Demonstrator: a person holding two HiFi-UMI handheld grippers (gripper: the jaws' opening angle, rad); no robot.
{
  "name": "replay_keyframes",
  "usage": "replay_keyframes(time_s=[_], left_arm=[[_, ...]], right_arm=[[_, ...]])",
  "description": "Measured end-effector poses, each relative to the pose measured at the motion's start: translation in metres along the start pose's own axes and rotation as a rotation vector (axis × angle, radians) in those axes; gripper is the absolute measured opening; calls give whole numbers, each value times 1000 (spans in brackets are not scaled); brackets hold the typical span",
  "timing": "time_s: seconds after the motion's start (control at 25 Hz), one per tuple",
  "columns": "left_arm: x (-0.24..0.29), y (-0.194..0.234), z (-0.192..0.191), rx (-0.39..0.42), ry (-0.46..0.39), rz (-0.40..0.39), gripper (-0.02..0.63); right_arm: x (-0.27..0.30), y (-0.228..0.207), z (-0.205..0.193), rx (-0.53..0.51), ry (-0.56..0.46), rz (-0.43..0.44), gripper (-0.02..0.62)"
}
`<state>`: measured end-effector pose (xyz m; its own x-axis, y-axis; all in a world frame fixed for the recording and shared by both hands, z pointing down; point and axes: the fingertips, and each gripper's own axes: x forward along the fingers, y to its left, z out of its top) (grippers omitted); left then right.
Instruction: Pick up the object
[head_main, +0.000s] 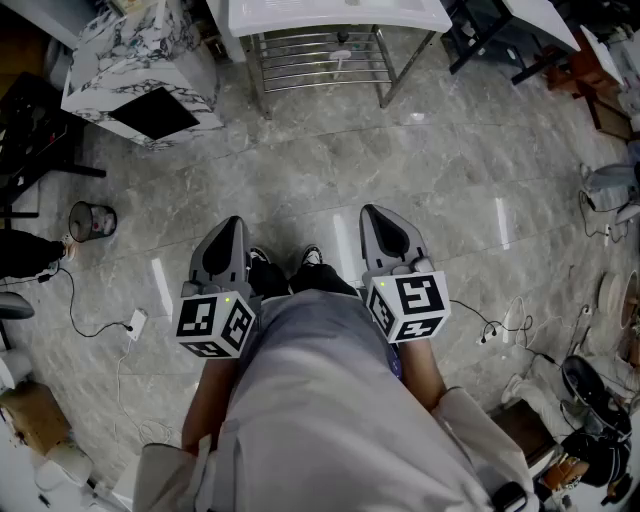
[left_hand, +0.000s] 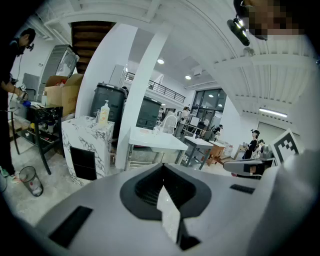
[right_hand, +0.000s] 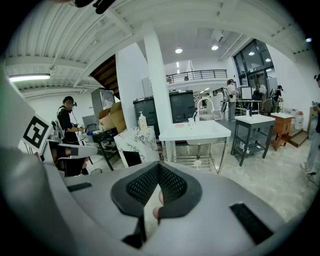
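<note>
Object not made out, left tool (head_main: 232, 224) and right tool (head_main: 373, 212) both closed, marble cabinet (head_main: 130, 60), white table (head_main: 300, 18) ahead.

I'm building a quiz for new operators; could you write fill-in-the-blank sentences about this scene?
The left gripper and right gripper both have their jaws ____.
In the head view, the marbled cabinet stands ____ of the white table.
The small bin stands on the ____.
Missing: shut; left; floor.
</note>
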<state>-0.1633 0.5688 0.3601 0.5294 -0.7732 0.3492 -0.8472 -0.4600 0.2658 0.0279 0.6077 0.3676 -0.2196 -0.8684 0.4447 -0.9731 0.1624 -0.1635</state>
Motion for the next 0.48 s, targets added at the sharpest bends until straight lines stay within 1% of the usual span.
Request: replay_keyframes(time_s=[0.2, 0.24, 0.36, 0.4, 0.48], left_arm=[[6, -14, -5, 4, 8, 1, 3], [6, -15, -6, 3, 11, 2, 3], [8, -17, -6, 1, 17, 3, 3], [10, -18, -5, 0, 18, 3, 3], [14, -17, -5, -4, 20, 2, 3]], right_arm=[[-3, -12, -5, 0, 6, 5, 9], [-4, -12, -6, 14, 3, 11, 9], [-8, -14, -3, 100, -26, 42, 9], [-9, -16, -2, 113, -30, 47, 9], [-6, -17, -2, 105, -25, 45, 9]])
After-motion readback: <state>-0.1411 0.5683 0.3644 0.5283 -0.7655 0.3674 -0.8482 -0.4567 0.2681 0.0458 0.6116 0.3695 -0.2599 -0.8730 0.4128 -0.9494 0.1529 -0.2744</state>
